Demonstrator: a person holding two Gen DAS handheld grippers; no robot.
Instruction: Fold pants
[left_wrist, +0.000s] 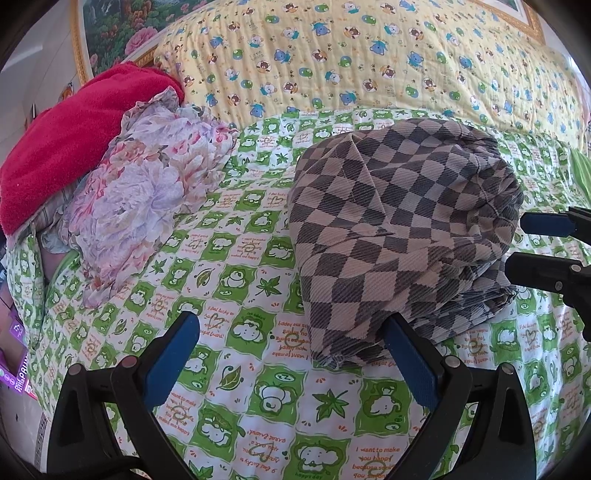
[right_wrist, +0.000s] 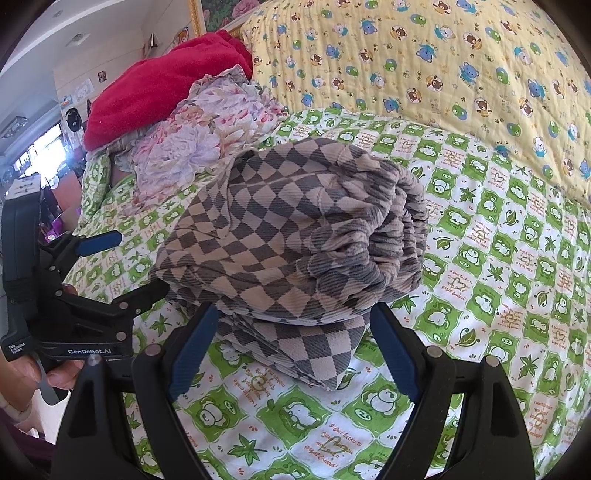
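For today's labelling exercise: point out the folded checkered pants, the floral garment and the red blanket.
Folded checkered pants (left_wrist: 399, 221): left wrist view, middle of the top folded layer.
Floral garment (left_wrist: 147, 192): left wrist view, centre of its crumpled heap.
Red blanket (right_wrist: 166, 88): right wrist view, middle of its upper surface.

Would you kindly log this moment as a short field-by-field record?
surface: green-and-white patterned quilt
pants: checkered pants, folded into a thick bundle, lying on the quilt
left gripper: open, right finger at the bundle's near edge
right gripper: open, fingers straddling the bundle's near end
other clothes: floral garment and red garment, piled left of the pants
backdrop: yellow bear-print quilt
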